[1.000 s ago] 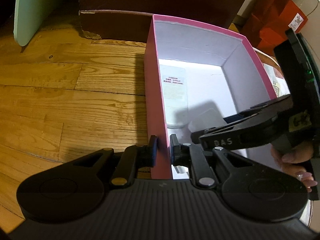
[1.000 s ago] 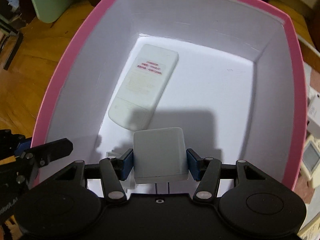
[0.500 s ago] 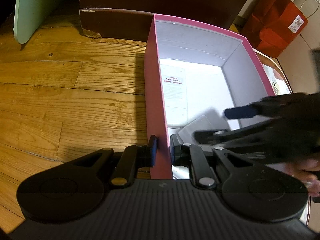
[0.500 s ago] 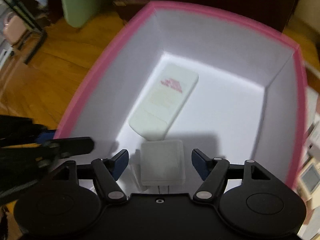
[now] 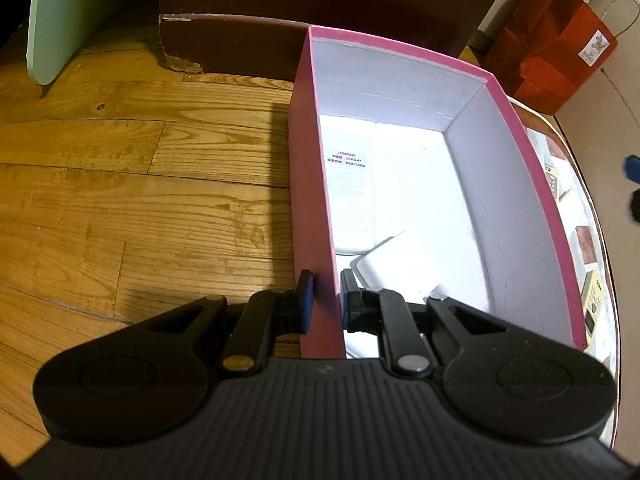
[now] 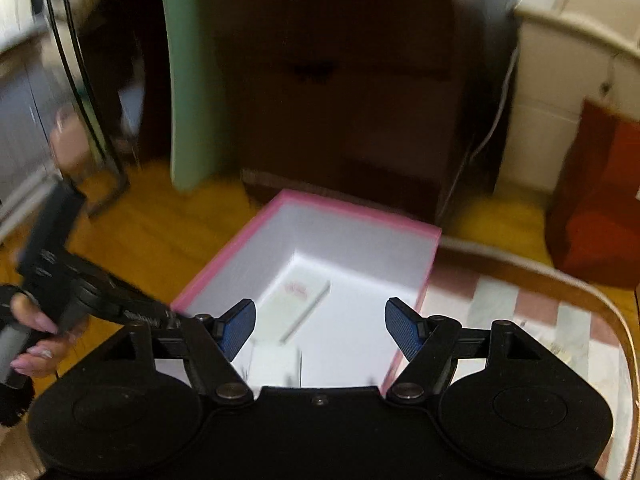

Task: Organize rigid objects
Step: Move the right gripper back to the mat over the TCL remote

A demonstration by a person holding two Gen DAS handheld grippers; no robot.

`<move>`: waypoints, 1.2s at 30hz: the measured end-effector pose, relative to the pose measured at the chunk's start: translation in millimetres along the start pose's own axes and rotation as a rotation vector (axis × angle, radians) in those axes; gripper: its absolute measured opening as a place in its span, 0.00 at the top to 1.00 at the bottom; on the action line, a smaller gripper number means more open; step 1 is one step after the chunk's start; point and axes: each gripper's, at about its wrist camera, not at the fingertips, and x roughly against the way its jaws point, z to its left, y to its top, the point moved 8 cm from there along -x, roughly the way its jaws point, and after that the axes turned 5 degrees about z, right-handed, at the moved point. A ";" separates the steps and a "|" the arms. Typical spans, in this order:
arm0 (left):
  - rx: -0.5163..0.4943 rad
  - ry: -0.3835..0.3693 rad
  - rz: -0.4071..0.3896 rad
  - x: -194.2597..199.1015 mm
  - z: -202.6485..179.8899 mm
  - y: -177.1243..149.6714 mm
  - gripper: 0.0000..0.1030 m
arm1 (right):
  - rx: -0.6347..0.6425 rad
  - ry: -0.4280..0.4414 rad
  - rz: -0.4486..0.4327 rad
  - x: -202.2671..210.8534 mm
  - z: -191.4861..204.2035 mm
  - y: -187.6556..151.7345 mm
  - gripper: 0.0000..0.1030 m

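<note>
Inside the pink box (image 5: 310, 184), 2 white things: a remote (image 5: 350, 184) flat by the left wall and a small block (image 5: 394, 270) touching its near end. Left view shows both sharp; right view is blurred, remote (image 6: 298, 306) faint, block cut off. Left gripper (image 5: 325, 300) jaws clamp the box wall. Right gripper (image 6: 320, 326) jaws have just been opening, now wide w/ nothing between, above the box. Left hand (image 6: 34, 338) seen only in right view.

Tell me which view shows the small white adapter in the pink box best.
The left wrist view: the white adapter lies sharp on the floor of the pink box, beside the remote. The right wrist view is blurred, and its own housing mostly hides the adapter.
</note>
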 end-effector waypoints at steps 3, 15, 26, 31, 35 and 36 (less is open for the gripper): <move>0.001 0.001 0.001 -0.4 0.2 0.2 0.88 | -0.052 -0.026 0.064 6.1 -26.9 -8.6 0.26; 0.008 -0.003 0.013 -0.8 1.5 0.9 0.88 | -0.075 -0.140 0.242 9.8 -75.6 -81.7 0.33; 0.012 -0.001 0.013 -1.1 0.8 0.7 0.88 | -0.060 -0.214 0.336 19.8 -103.7 -150.4 0.33; 0.012 0.000 0.014 -1.2 0.1 0.9 0.88 | -0.141 -0.319 0.434 22.8 -135.2 -178.0 0.33; 0.012 0.001 0.015 -1.0 -0.2 0.8 0.88 | -0.518 -0.366 0.526 29.5 -181.5 -207.2 0.32; 0.012 0.000 0.014 -1.0 0.0 0.8 0.88 | -0.591 -0.331 0.503 31.2 -187.8 -209.5 0.33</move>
